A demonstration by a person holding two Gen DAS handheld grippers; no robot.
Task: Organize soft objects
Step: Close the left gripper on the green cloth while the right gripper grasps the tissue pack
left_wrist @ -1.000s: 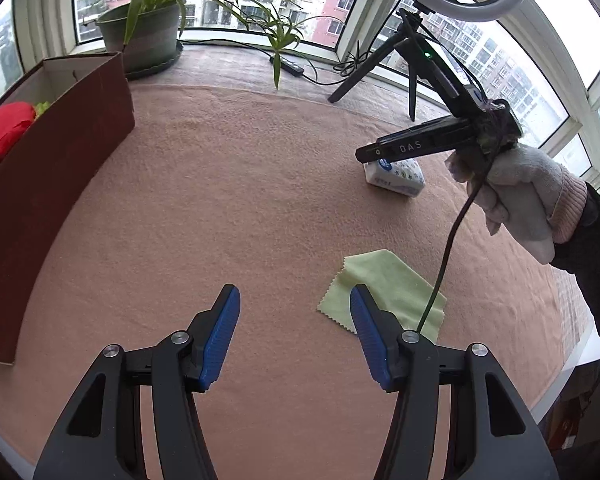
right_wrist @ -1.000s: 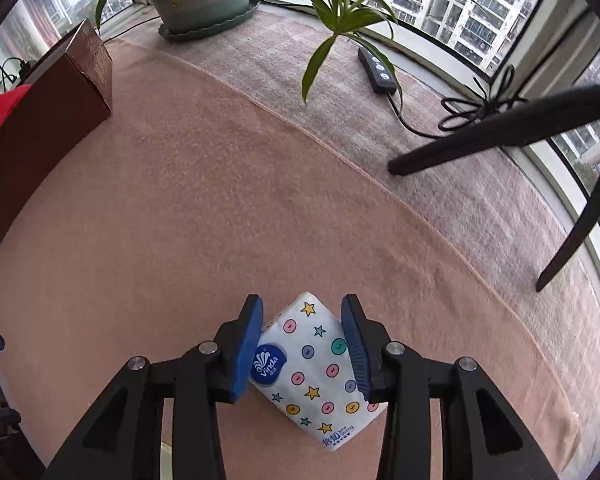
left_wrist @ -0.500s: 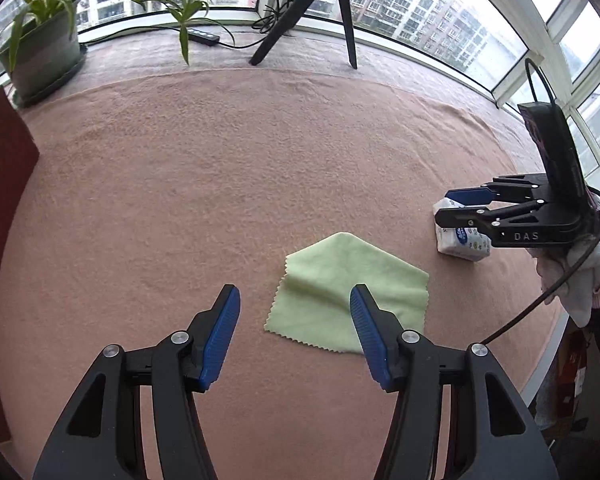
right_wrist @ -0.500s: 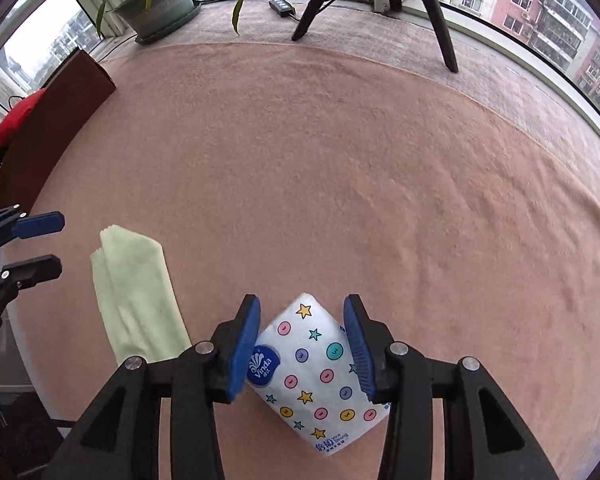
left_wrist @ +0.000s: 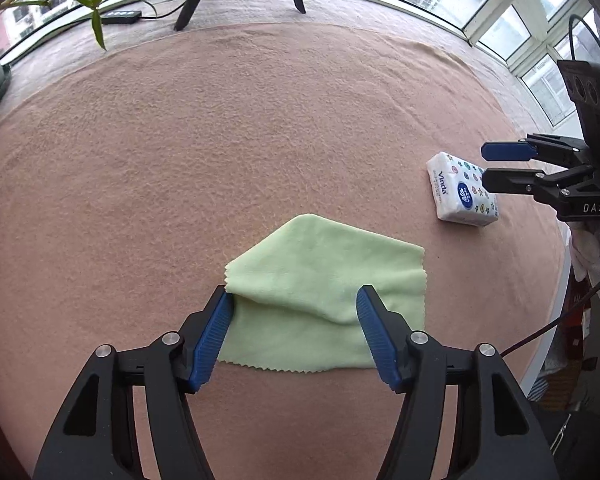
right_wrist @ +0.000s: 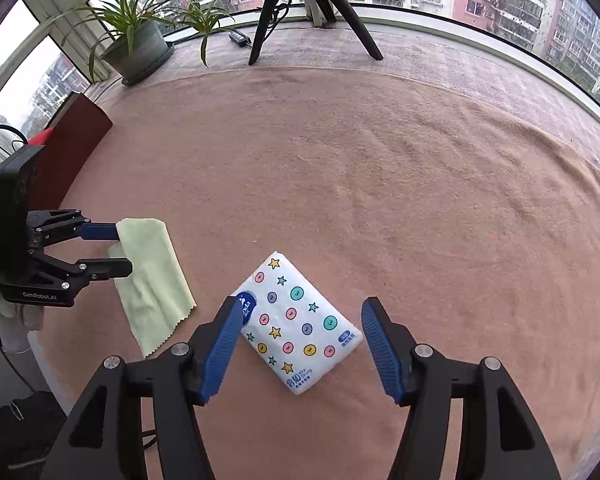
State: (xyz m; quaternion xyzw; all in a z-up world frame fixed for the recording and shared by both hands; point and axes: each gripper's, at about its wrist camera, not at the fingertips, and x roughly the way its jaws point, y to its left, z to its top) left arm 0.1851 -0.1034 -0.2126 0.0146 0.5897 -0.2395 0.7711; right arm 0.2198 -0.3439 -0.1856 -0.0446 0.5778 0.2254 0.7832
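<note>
A folded light-green cloth (left_wrist: pixel 320 292) lies on the pink table cover. My left gripper (left_wrist: pixel 294 300) is open, its blue fingers either side of the cloth's near part, low over it. It also shows in the right wrist view (right_wrist: pixel 118 250) with the cloth (right_wrist: pixel 152 276). A white tissue pack with coloured dots and stars (right_wrist: pixel 298 322) lies flat on the cover. My right gripper (right_wrist: pixel 296 312) is open around it, jaws wide of its sides. In the left wrist view the pack (left_wrist: pixel 462 190) lies under the right gripper (left_wrist: pixel 486 166).
A dark brown box (right_wrist: pixel 72 148) with something red inside stands at the left. A potted plant (right_wrist: pixel 138 50), a black tripod (right_wrist: pixel 312 4) and a power strip (left_wrist: pixel 120 17) stand by the windows. The table edge runs close on the near side.
My right gripper has opened and let go of the tissue pack, which now lies on the cover. My left gripper has swung round and moved onto the green cloth.
</note>
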